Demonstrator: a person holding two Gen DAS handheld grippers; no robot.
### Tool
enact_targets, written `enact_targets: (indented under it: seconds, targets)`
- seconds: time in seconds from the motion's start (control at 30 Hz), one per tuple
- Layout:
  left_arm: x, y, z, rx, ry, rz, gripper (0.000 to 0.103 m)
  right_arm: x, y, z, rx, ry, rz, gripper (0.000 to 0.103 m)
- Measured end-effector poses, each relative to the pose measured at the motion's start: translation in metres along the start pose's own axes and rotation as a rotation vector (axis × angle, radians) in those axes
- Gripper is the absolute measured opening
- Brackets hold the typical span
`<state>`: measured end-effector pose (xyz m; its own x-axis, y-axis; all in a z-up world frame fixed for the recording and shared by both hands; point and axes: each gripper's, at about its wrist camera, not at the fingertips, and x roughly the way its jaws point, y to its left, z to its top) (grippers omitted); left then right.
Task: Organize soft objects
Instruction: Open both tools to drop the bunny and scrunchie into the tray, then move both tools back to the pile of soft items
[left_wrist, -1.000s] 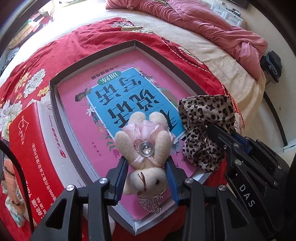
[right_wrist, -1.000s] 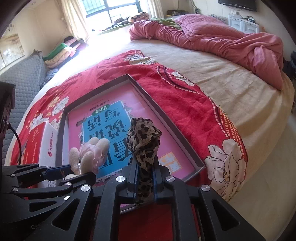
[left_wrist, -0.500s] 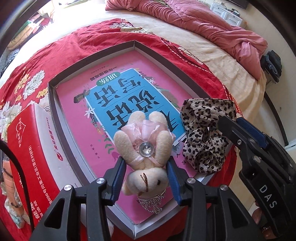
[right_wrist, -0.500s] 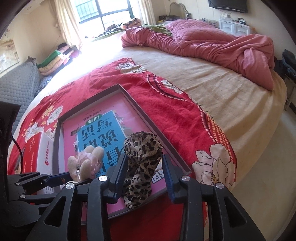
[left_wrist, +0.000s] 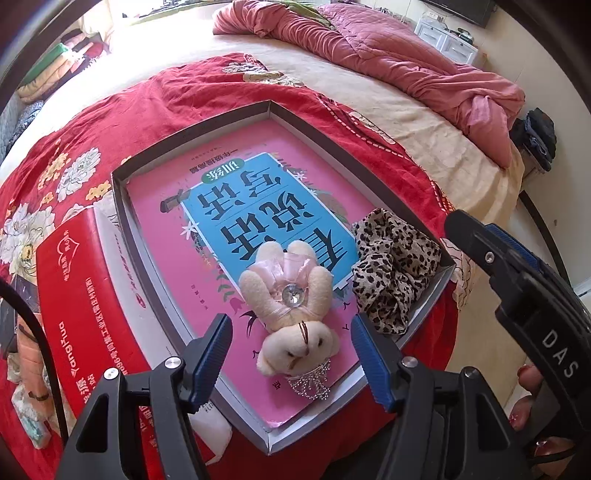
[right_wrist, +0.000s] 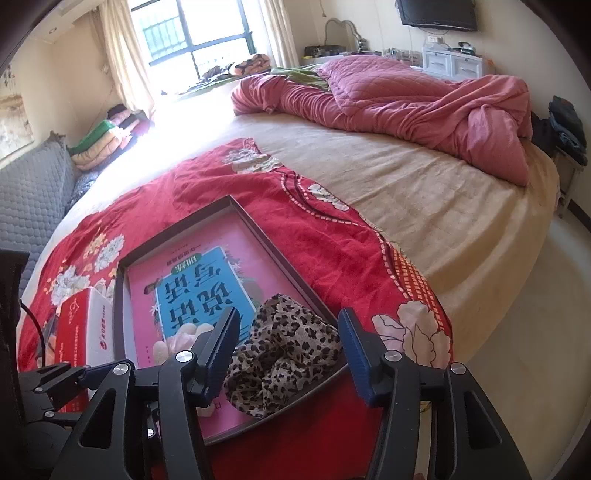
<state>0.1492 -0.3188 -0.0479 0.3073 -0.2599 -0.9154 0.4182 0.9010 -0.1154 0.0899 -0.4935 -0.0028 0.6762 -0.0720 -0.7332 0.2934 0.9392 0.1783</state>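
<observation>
A small cream plush bear (left_wrist: 291, 314) in a pink dress lies on its back on the pink book inside a shallow grey tray (left_wrist: 192, 127). A leopard-print scrunchie (left_wrist: 393, 273) lies at the tray's near right corner; it also shows in the right wrist view (right_wrist: 284, 349). My left gripper (left_wrist: 291, 347) is open, its blue pads (left_wrist: 212, 347) either side of the bear's head without touching. My right gripper (right_wrist: 286, 350) is open above the scrunchie, holding nothing. The bear (right_wrist: 184, 338) is partly hidden behind the right gripper's left finger.
The tray (right_wrist: 280, 254) rests on a red floral blanket (left_wrist: 140, 107) on a beige bed (right_wrist: 424, 206). A red and white carton (left_wrist: 85, 314) lies left of the tray. A crumpled pink quilt (right_wrist: 406, 99) is at the far side. The bed edge and floor are to the right.
Both grippers opened and let go: the left released the bear, the right released the scrunchie, which now lies slumped in the tray corner. Both grippers drew back and up.
</observation>
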Motion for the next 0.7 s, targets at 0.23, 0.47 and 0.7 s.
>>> enact_targets:
  seconds: [0.23,0.47,0.7]
  targets:
    - [-0.062,0.022,-0.014,-0.067,-0.136,0.03,0.072,-0.043,0.021,0.014,-0.01,-0.12,0.134,0.072]
    - [-0.111,0.066,-0.04,-0.131,-0.227,0.112,0.077,-0.07,0.074,0.012,-0.107,-0.155,0.216,0.072]
    - [-0.134,0.106,-0.072,-0.19,-0.246,0.154,0.078,-0.082,0.121,-0.001,-0.192,-0.138,0.264,0.073]
